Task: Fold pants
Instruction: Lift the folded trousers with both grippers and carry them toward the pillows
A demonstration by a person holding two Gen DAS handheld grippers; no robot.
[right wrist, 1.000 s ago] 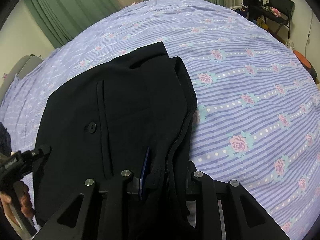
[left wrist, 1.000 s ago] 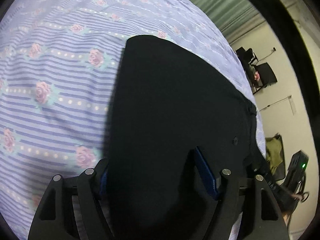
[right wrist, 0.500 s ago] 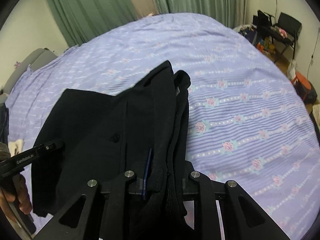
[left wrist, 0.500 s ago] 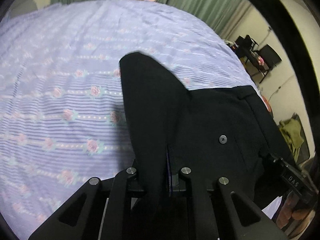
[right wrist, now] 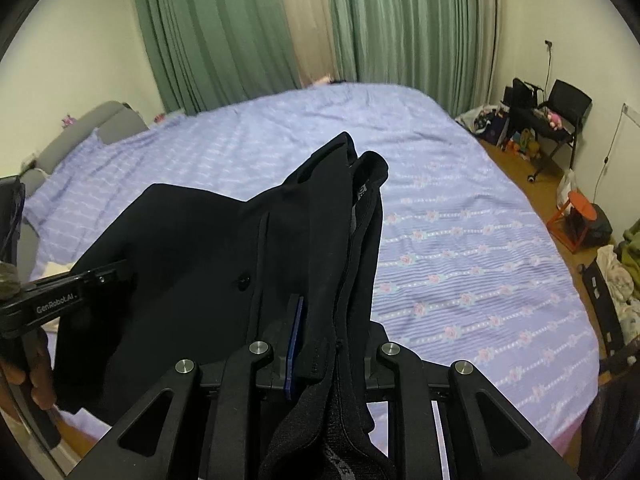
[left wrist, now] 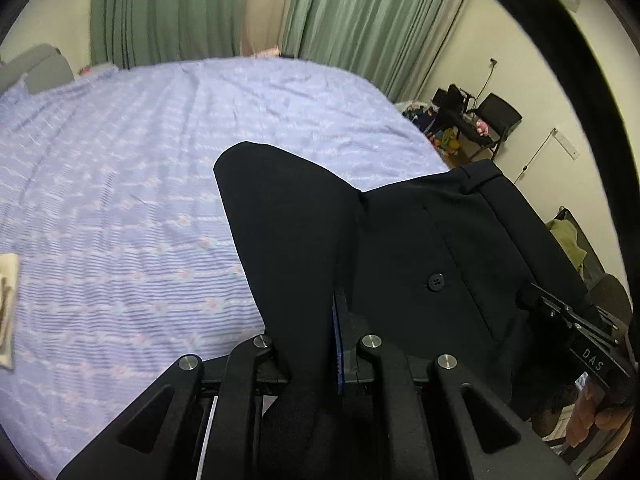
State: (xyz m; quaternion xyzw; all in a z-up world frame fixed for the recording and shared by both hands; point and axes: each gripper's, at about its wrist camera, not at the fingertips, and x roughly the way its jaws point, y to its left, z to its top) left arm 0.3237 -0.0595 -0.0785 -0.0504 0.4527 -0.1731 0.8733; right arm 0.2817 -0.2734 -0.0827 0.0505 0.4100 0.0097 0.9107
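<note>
I hold the pants [left wrist: 400, 248] up over the bed [left wrist: 120, 200], left gripper [left wrist: 316, 344] and right gripper [right wrist: 324, 344] both pinched on them. If one lets go, they drop crooked.

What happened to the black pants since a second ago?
The pants were lying on the bed and now hang lifted above it. The left gripper closed on them. The right gripper stayed clamped on the waistband.
</note>
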